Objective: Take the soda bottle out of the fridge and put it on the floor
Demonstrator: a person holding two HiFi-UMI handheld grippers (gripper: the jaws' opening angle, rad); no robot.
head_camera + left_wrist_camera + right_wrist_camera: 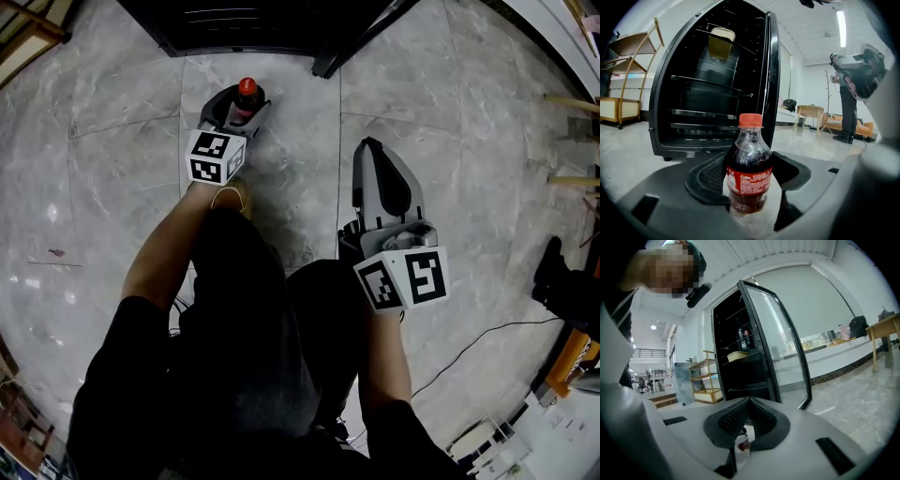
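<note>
The soda bottle [246,97], dark cola with a red cap and red label, stands upright between the jaws of my left gripper [244,105], low over the marble floor [122,169]. In the left gripper view the bottle [749,168] fills the gap of the left gripper [752,161], whose pads press on its sides. The black fridge [712,93] stands just beyond with its door [771,84] swung open. My right gripper [370,150] hovers to the right with its jaws together and nothing in them. Through the right gripper [747,401] a sliver of the bottle [744,442] shows.
A yellow container [721,42] sits on an upper fridge shelf. A wooden rack [628,84] stands left of the fridge. A person [846,108] stands far right near a table [811,112]. A cable [469,347] lies on the floor at right. My shoe [232,197] is behind the left gripper.
</note>
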